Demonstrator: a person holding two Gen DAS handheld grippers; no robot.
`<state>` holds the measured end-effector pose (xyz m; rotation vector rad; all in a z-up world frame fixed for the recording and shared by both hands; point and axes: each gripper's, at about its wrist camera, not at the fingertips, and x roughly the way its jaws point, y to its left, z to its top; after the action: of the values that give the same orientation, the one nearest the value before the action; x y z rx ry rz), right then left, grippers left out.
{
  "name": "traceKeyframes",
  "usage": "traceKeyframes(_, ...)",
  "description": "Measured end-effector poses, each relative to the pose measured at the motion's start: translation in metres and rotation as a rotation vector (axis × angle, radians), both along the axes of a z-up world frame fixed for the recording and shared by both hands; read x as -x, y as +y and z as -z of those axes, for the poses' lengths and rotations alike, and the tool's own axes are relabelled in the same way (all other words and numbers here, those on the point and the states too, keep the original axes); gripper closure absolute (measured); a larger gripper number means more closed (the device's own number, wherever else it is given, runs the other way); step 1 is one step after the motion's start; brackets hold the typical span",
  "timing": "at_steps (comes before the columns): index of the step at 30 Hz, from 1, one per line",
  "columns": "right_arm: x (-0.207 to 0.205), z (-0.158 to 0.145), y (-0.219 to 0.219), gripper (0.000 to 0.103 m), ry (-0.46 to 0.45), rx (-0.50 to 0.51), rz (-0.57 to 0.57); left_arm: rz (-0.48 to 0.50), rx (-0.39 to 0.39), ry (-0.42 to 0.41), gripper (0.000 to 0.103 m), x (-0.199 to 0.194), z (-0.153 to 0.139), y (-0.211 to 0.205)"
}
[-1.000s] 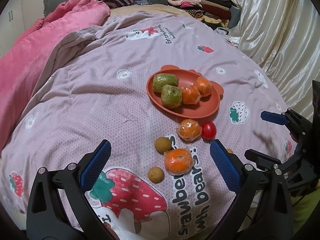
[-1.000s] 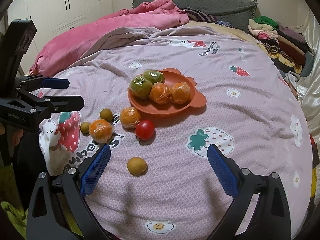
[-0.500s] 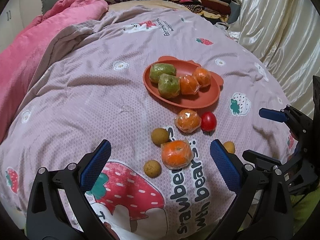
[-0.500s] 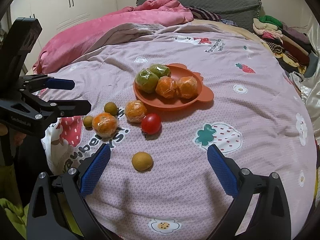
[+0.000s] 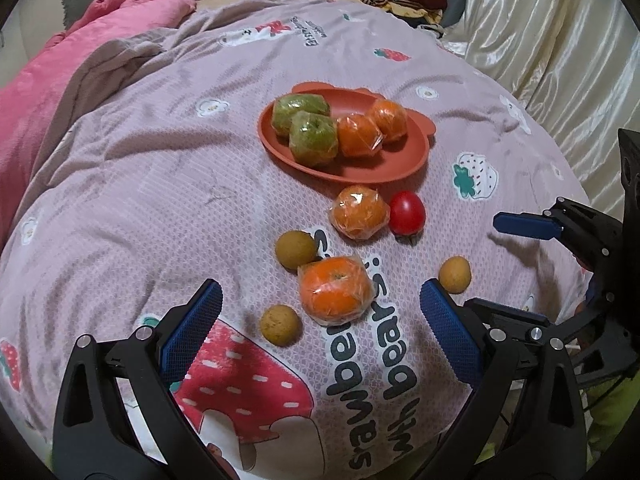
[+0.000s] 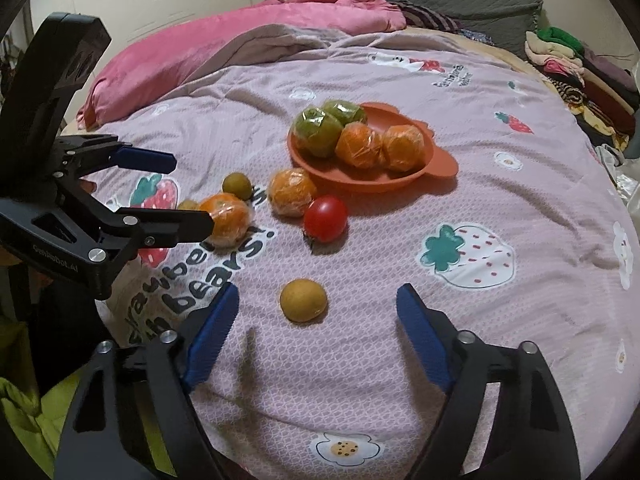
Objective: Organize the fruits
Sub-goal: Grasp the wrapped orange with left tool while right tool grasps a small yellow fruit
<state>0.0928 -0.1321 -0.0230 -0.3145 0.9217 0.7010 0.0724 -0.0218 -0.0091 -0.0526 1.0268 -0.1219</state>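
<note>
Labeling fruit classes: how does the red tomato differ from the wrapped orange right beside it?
The tomato is red, smooth and bare; the wrapped orange is orange and sealed in crinkled clear film. The tomato looks smaller. It shows a dark stem end at its base; the wrapped orange shows none. Both lie on the bedspread, off the plate.

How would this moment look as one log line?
left tool: open, over wrapped orange | right tool: closing, brown fruit between, untouched | plate: four fruits
</note>
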Motion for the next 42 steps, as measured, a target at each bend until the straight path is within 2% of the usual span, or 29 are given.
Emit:
traceKeyframes(3,0.000,0.004,0.002,0.036,0.013,0.001,-0.016,0.005,0.011,0.008,0.013,-0.002,0.003,0.001)
traceKeyframes(5,0.000,0.006,0.004,0.047,0.016,0.007,-0.029,0.007,0.013,0.014,0.017,-0.003,0.005,0.001)
traceKeyframes(9,-0.001,0.011,0.006,0.060,0.035,0.003,-0.046,0.020,0.026,0.028,0.024,-0.005,0.010,0.001)
traceKeyframes(13,-0.002,0.018,0.011,0.076,0.051,0.010,-0.067,0.026,0.031,0.033,0.028,-0.007,0.012,0.000)
traceKeyframes(31,-0.006,0.016,0.007,0.076,0.060,-0.008,-0.060,0.055,0.039,0.061,0.054,-0.018,0.030,-0.005)
traceKeyframes(33,-0.006,0.016,0.006,0.076,0.061,-0.008,-0.060,0.065,0.050,0.060,0.062,-0.018,0.030,-0.005)
traceKeyframes(42,-0.009,0.008,0.003,0.076,0.050,-0.024,-0.048,0.066,0.083,0.044,0.065,-0.015,0.024,-0.002)
